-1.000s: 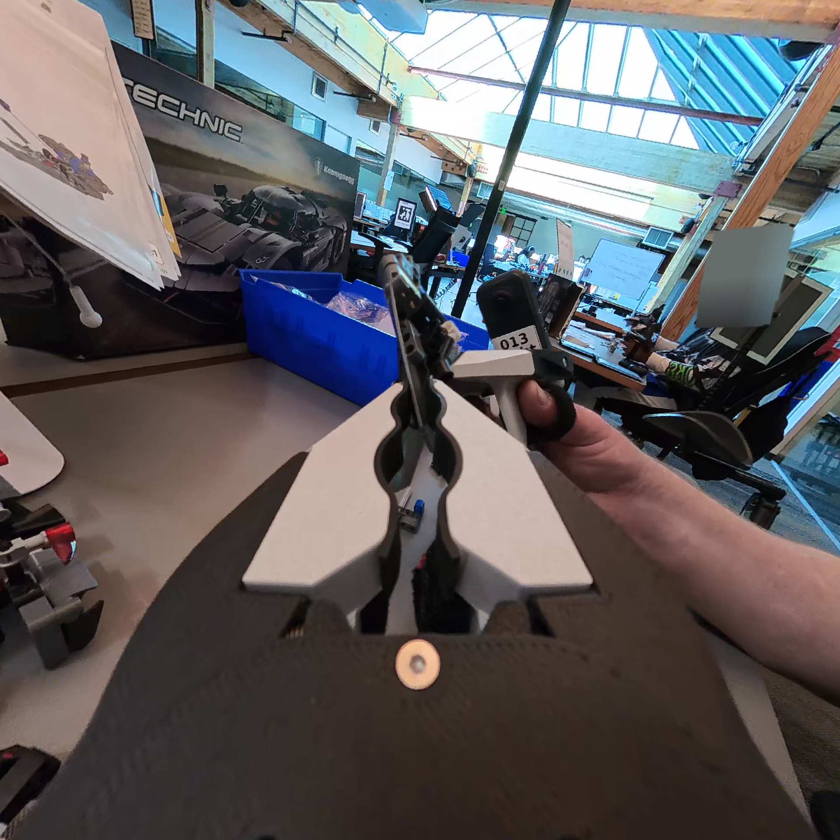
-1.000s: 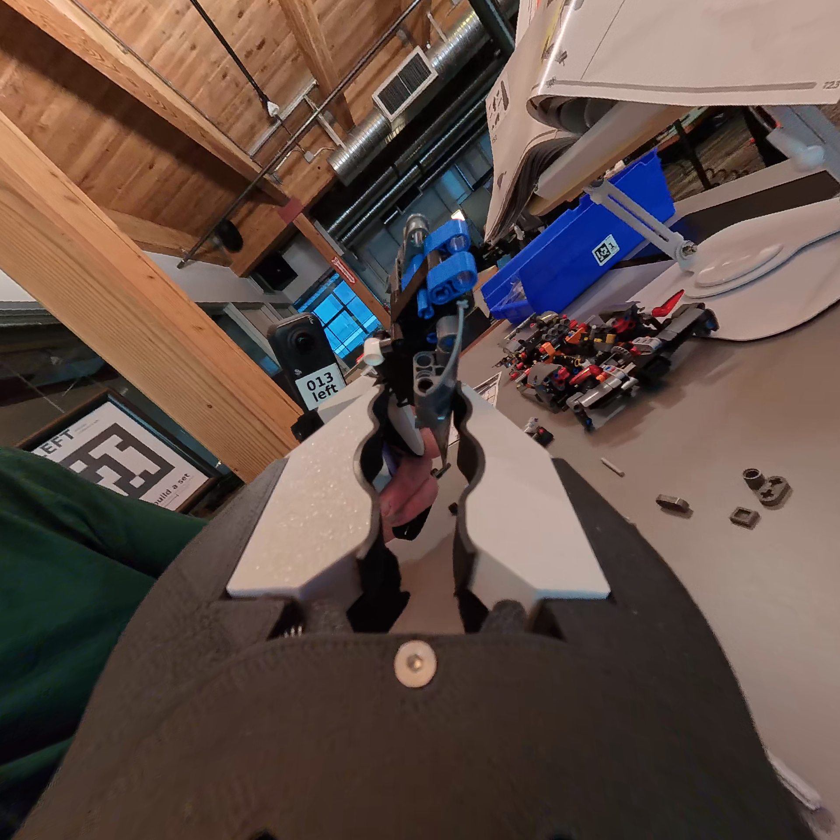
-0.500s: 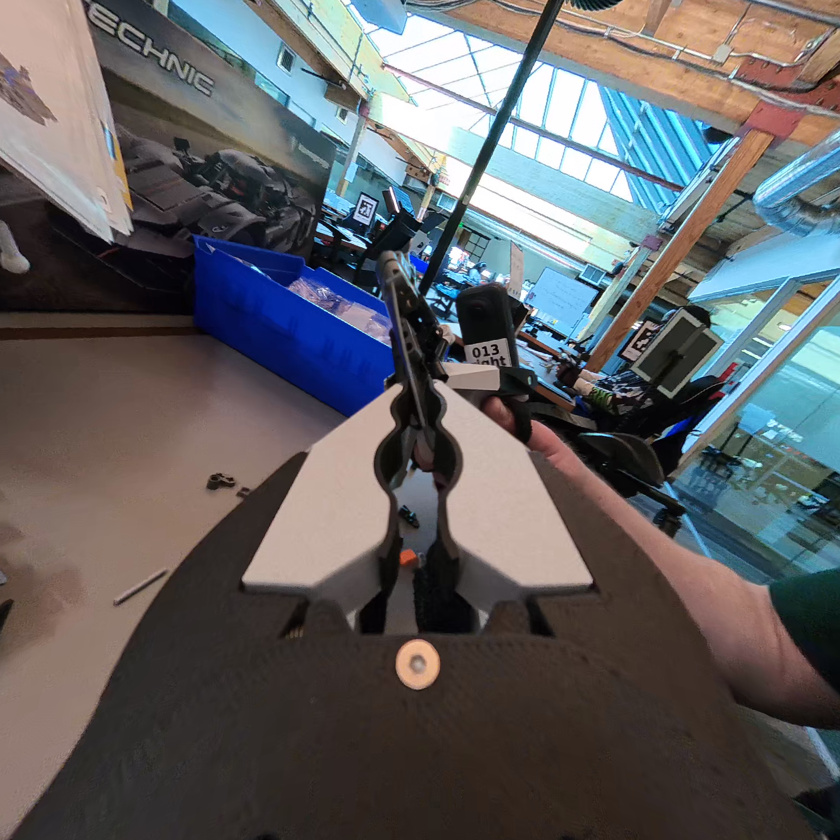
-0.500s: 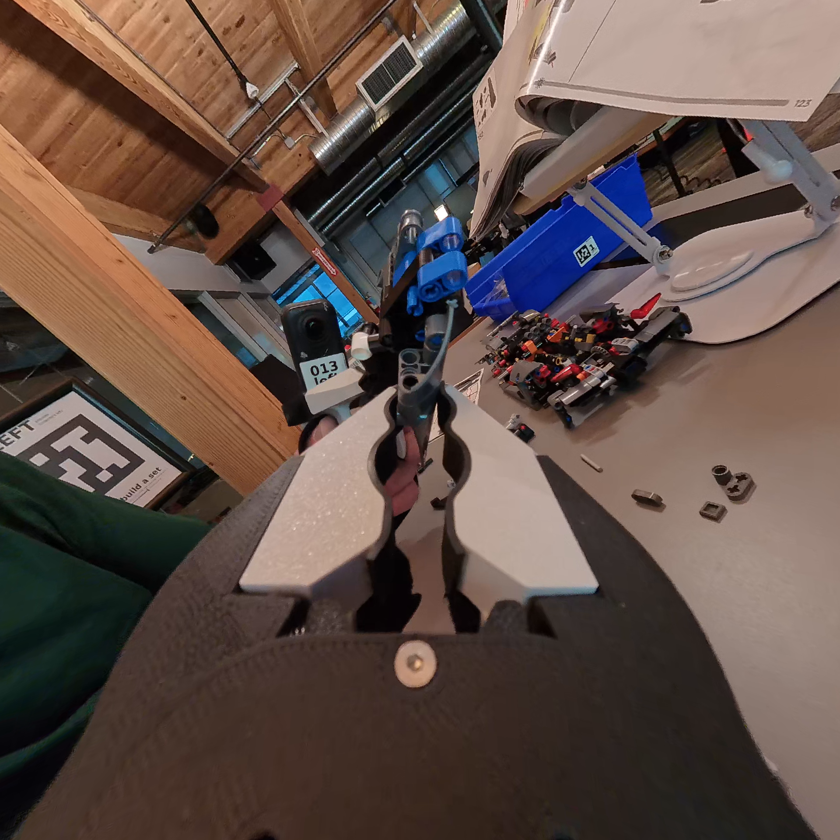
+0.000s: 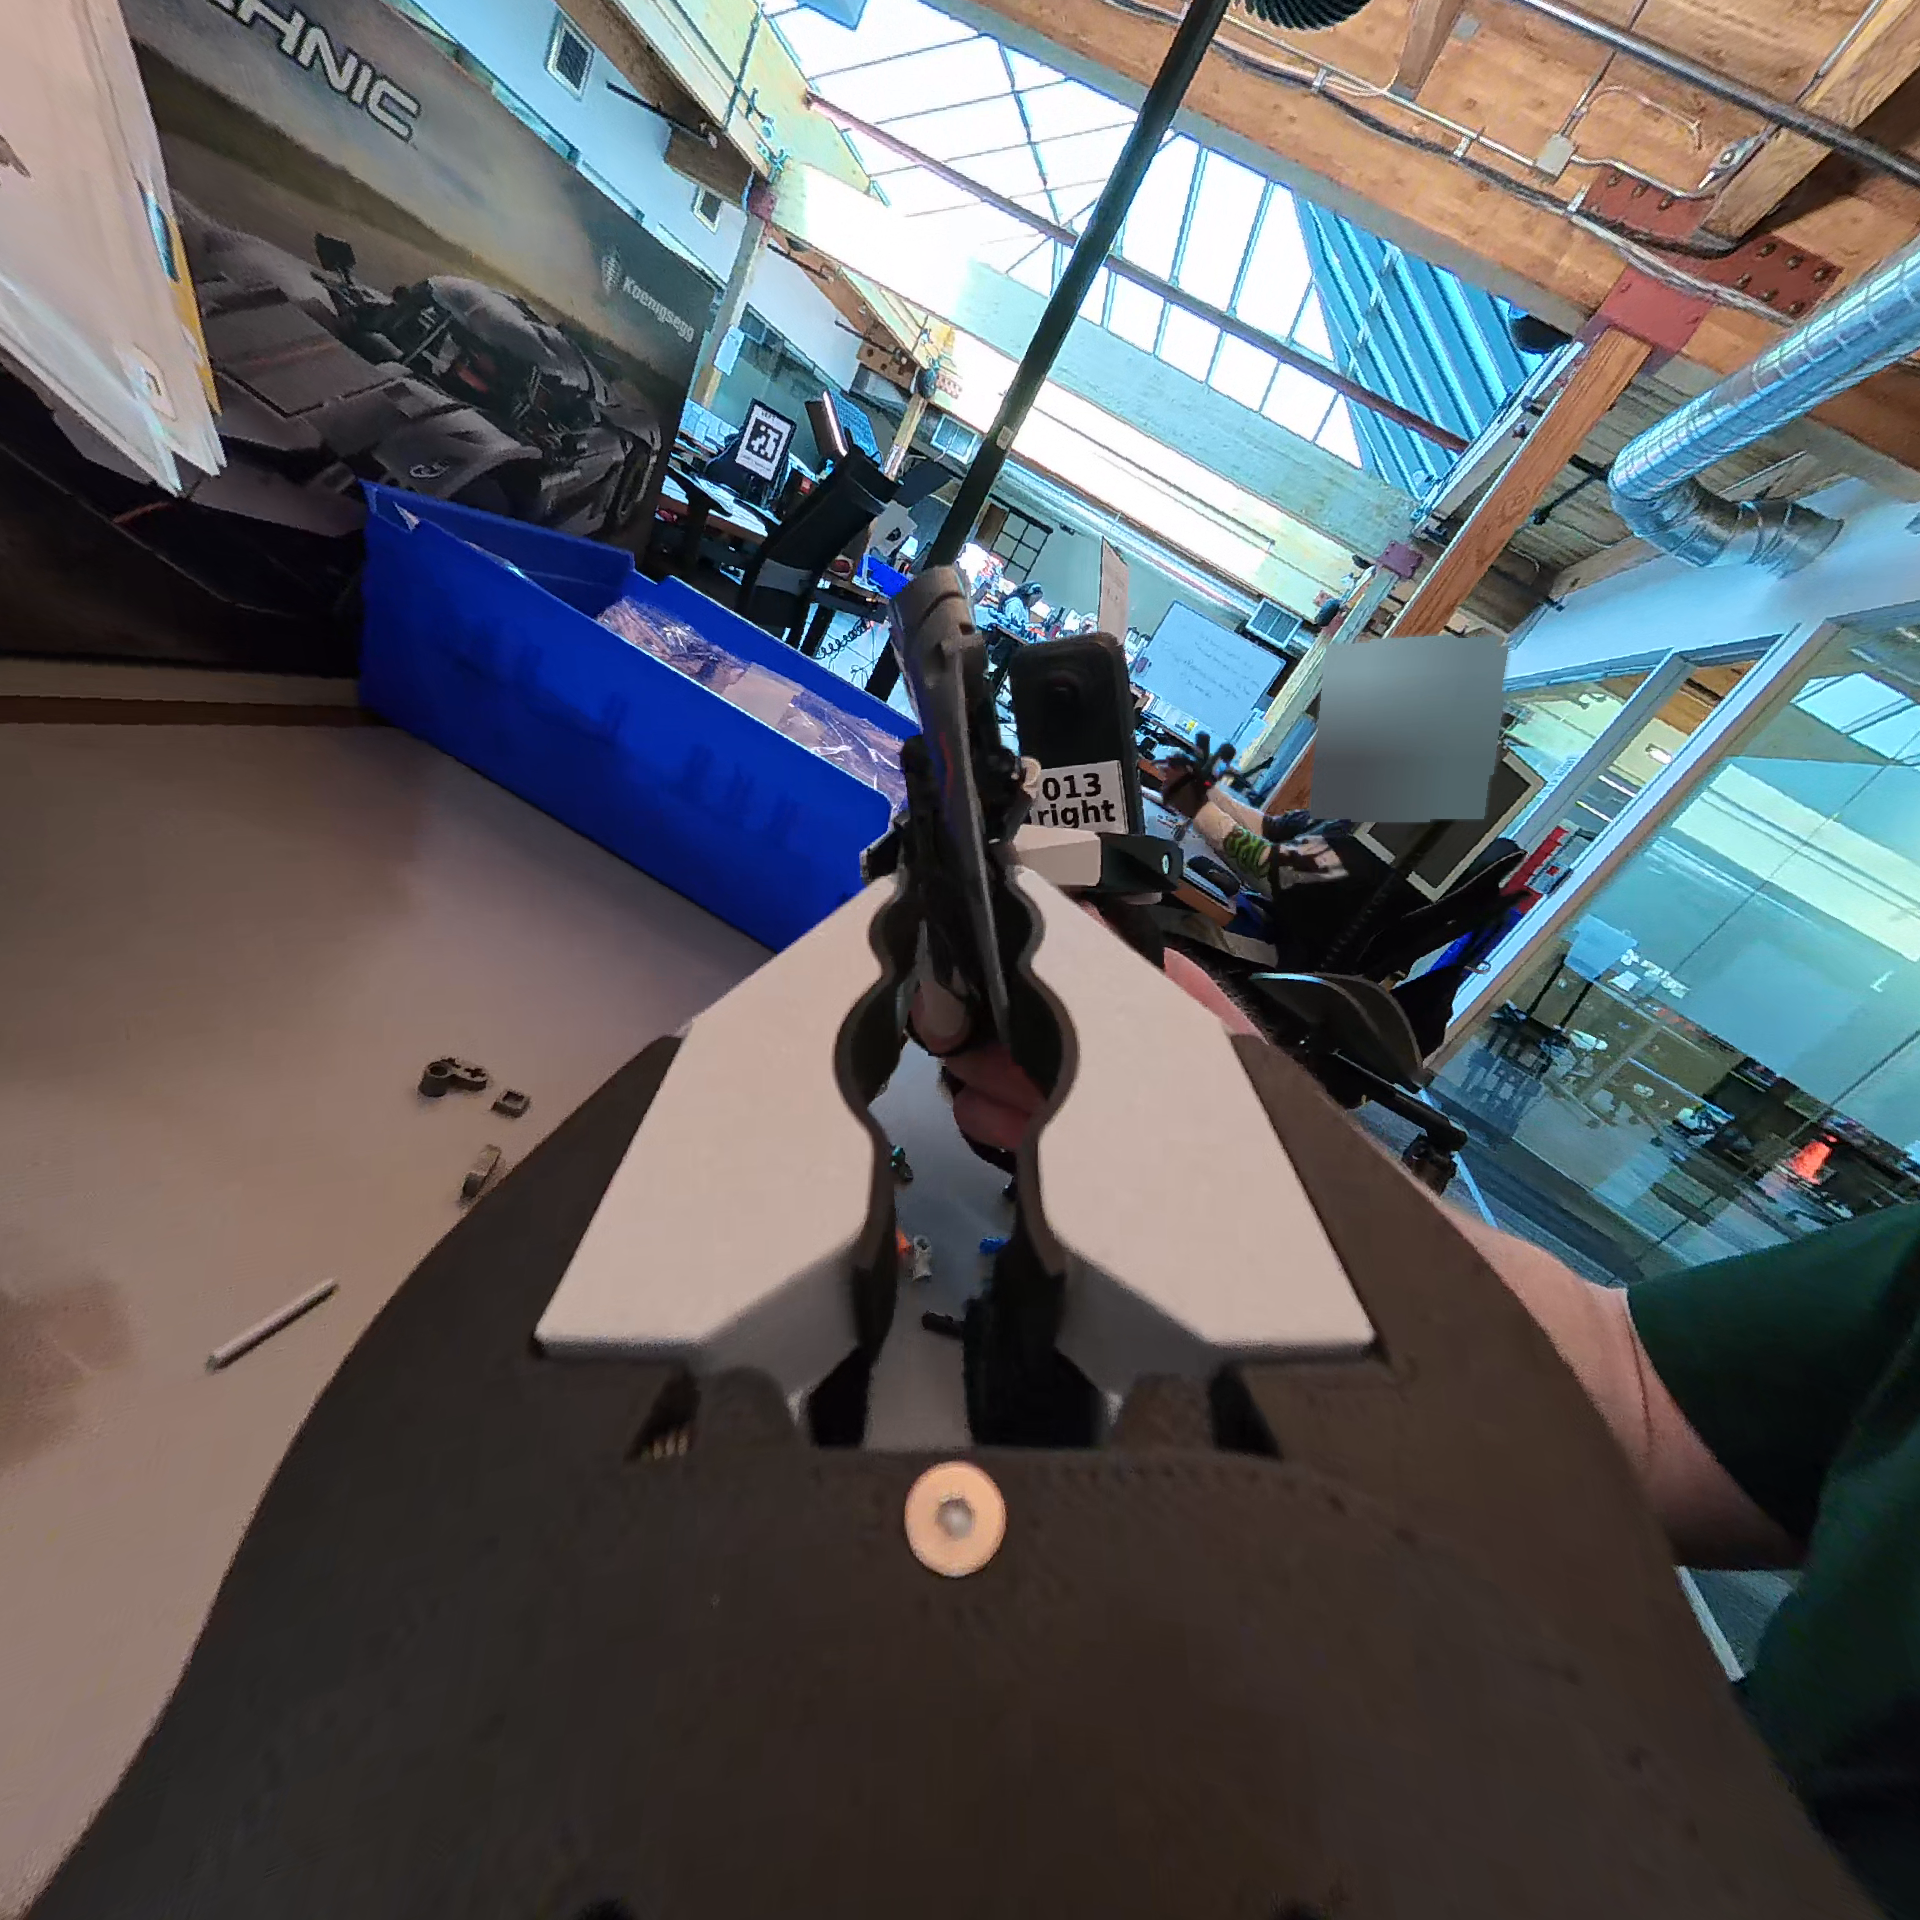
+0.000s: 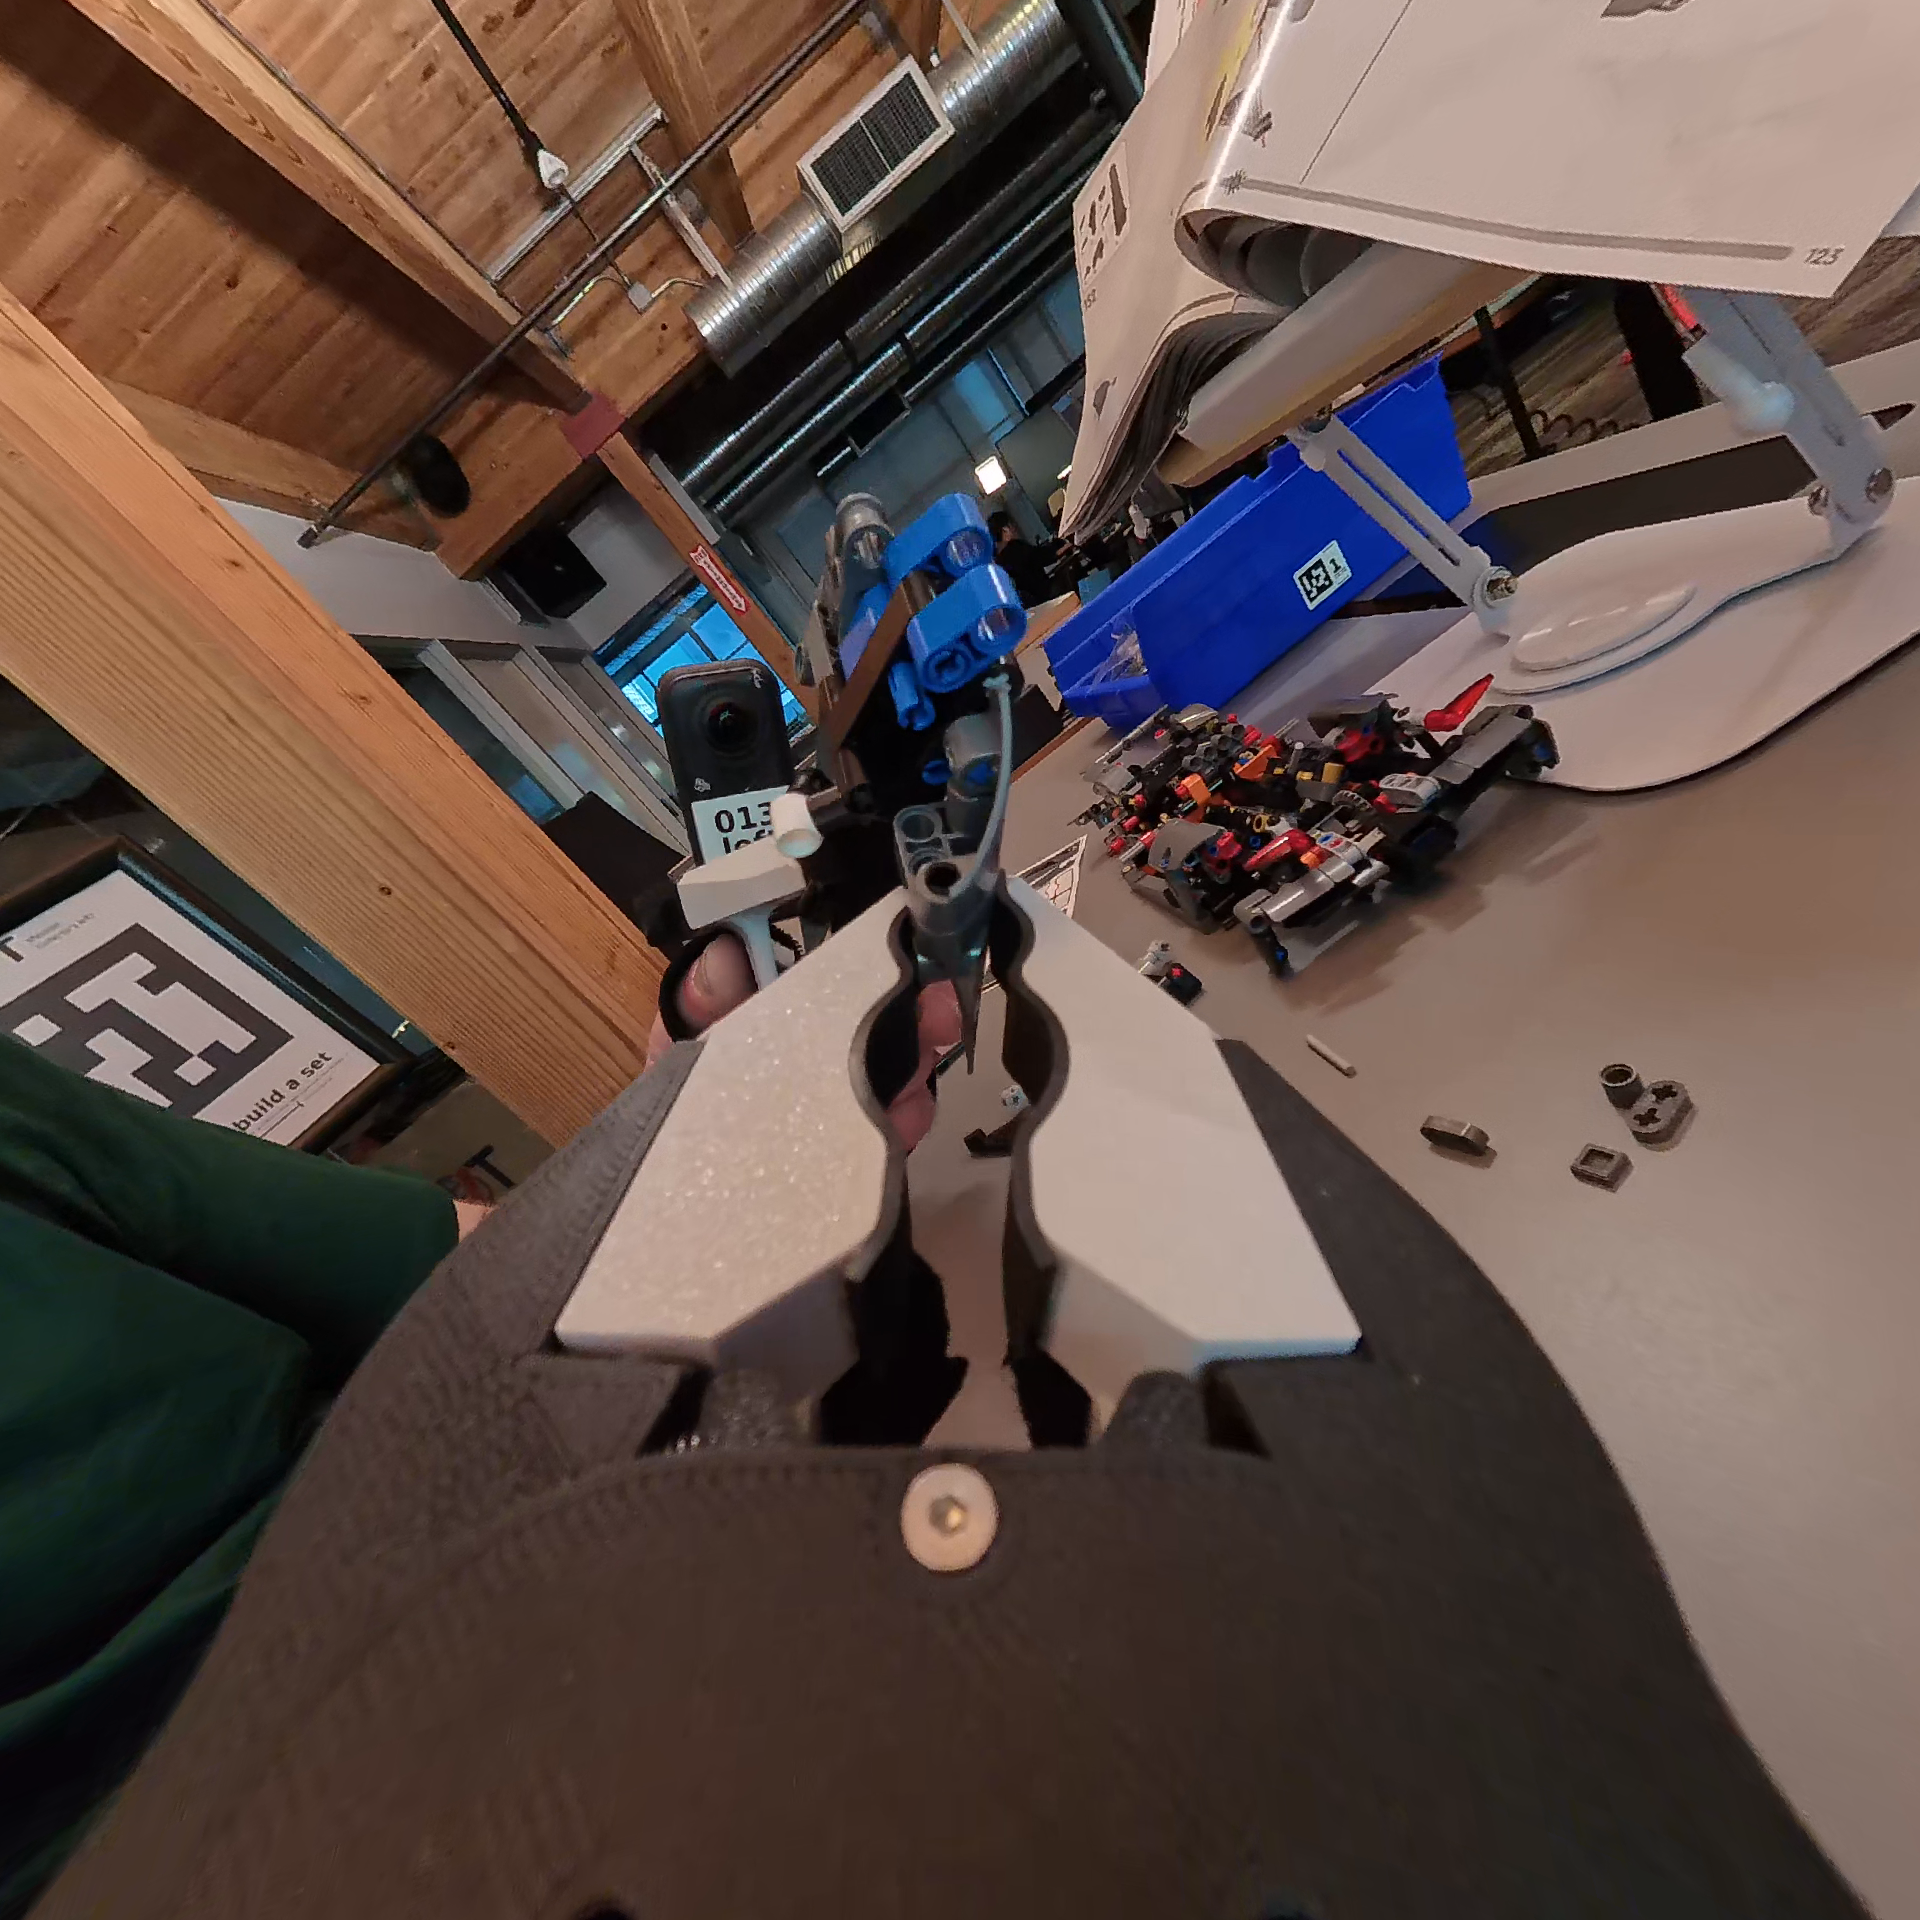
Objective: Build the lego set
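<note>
My left gripper [image 5: 951, 904] is shut on a dark lego subassembly [image 5: 945, 748], held upright and edge-on above the table. In the right wrist view that subassembly [image 6: 935, 623] shows blue connectors on top, with the left gripper's white finger [image 6: 743, 883] beside it. My right gripper [image 6: 951, 930] is shut on a dark grey connector piece [image 6: 935, 899] at the subassembly's lower end. A thin grey hose [image 6: 1000, 769] curves from this piece up to the blue connectors. The right gripper's camera body [image 5: 1070, 727] shows just behind the subassembly.
A part-built car chassis [image 6: 1320, 810] lies on the grey table [image 6: 1558, 1299]. Behind it are a blue bin [image 6: 1247, 582], an instruction booklet [image 6: 1507, 135] on a white stand [image 6: 1714, 623], and the set's box [image 5: 416, 312]. Small grey parts [image 6: 1642, 1112] and a thin axle [image 5: 270, 1325] lie loose. Both grippers' tips are close together, under 4 cm apart.
Both grippers have tilted and shifted with the subassembly between them. The left view has swung off the chassis. The right jaws have narrowed onto the grey connector piece.
</note>
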